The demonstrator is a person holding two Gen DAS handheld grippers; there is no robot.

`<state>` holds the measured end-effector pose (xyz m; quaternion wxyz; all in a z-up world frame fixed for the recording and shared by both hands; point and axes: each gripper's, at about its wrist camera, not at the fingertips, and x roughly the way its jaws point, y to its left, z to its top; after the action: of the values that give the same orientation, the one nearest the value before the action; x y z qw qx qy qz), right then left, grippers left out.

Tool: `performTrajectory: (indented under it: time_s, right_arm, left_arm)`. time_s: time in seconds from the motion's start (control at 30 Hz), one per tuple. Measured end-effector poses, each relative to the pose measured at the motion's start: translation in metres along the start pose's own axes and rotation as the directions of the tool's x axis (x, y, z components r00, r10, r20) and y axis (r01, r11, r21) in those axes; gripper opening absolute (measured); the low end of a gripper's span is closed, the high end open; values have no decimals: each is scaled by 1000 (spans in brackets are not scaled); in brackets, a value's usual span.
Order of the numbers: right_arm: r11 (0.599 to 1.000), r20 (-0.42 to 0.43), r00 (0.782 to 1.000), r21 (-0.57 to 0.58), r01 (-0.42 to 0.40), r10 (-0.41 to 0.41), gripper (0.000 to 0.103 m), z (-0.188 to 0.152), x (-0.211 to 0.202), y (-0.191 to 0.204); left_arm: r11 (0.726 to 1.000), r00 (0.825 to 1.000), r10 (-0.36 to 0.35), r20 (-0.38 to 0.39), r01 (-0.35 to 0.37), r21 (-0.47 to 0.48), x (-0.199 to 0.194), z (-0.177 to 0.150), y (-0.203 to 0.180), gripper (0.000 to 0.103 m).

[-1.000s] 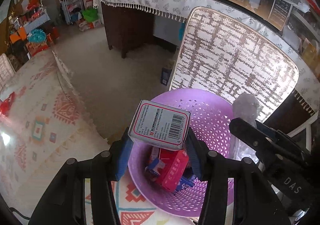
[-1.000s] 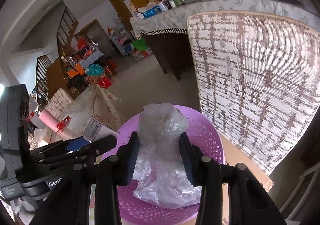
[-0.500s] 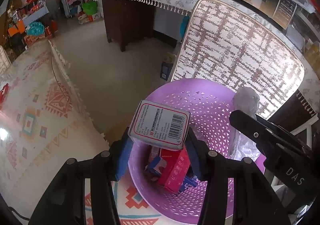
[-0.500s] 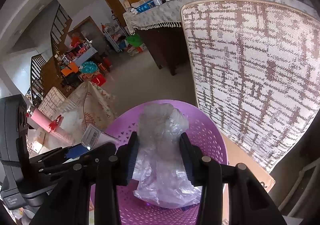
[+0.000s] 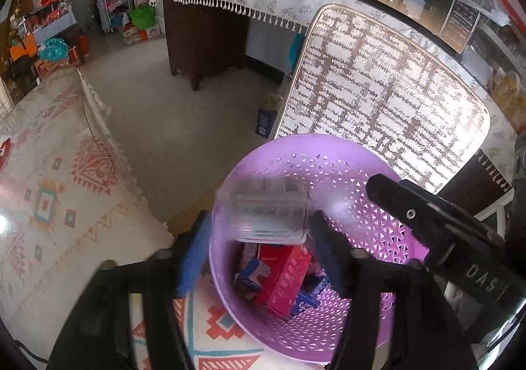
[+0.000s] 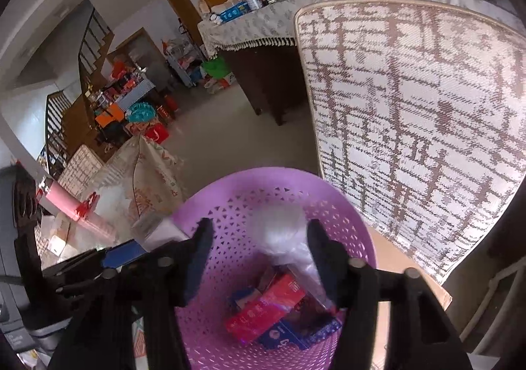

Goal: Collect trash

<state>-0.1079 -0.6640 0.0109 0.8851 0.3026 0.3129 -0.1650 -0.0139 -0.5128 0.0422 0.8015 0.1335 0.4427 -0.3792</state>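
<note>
Both tools are seen with fingers spread apart over the purple basket: a blurred white box is caught loose between the left tool fingers, and a blurred clear plastic bag between those of the right tool. Red and blue cartons are seen lying at the basket's bottom. Beyond the basket, a patterned mat is stood upright.

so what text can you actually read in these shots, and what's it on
"DAS": white letters on the black body of the right tongs, read in the left wrist view.
White box between the left tongs: the label is blurred and unreadable.
Red box: the print is too small to read.
Blue box: the print is too blurred to read.
</note>
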Motion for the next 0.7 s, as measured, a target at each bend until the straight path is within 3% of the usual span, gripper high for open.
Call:
performTrajectory:
  time_s: [0.07,0.3,0.7]
  right_arm:
    - [1000,10,1000,3,3,-3,69,1,-5,0]
    - [1000,34,999,7,13,-14,72,-5,-26,1]
    - [996,84,994,-53,68,-64,79,-43,-68,16]
  left_arm:
    - [1000,1000,10,21,-10,-7,-7,-2,2,78]
    - [999,999,20,37,-18,-43,-34,-17,14,78]
    - [996,994,32,100,-23,-88,-90,-57,23,79]
